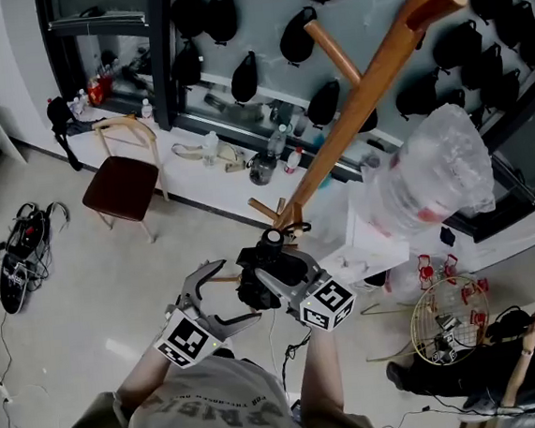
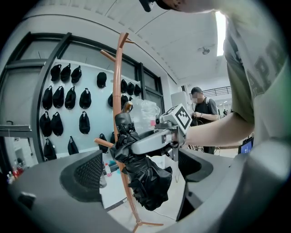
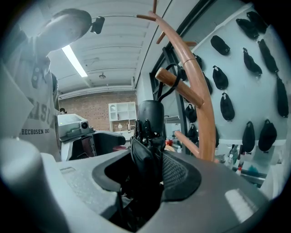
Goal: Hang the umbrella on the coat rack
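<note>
Our right gripper [image 3: 150,170] clamps the folded black fabric umbrella [image 3: 149,120], whose thin black strap [image 3: 163,91] seems looped over the short wooden peg [image 3: 170,78] of the tan wooden coat rack [image 3: 202,109] at one o'clock. We should lower gently until the strap bears the weight, then release. Our left gripper [image 1: 221,297] hangs open and empty at nine o'clock.

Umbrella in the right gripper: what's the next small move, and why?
Probably ease the right gripper slightly down, jaws kept shut on the umbrella. Its strap loop appears to pass over the coat rack's peg, but I can't tell whether it has seated, so letting go now seems risky.
</note>
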